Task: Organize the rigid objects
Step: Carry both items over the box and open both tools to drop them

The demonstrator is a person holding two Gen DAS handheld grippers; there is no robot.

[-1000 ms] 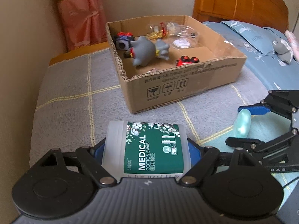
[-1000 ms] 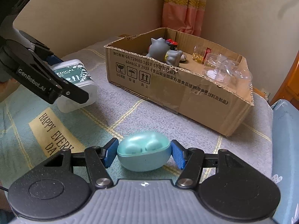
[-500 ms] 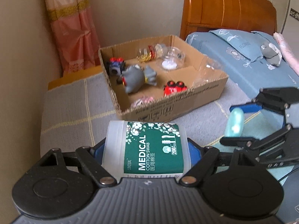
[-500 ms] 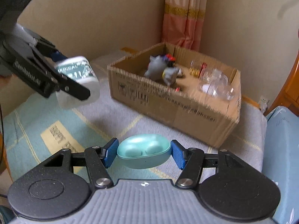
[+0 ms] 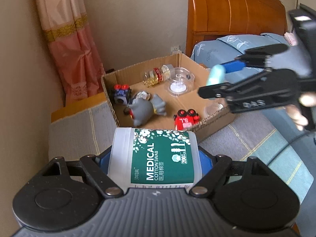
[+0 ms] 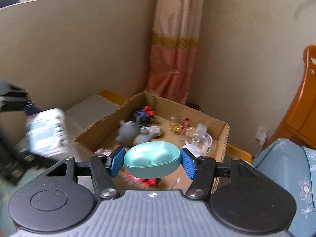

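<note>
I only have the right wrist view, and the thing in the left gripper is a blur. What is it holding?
Observer: The left gripper is shut on a white tub whose green label reads MEDICAL COTTON SWAB.
Operator: Something red shows under my teal case. What is it?
Observer: A red toy car, lying inside the cardboard box by its near wall.
Operator: How does the tub sit in the grip?
Observer: On its side, clamped end to end between the blue pads.
</note>
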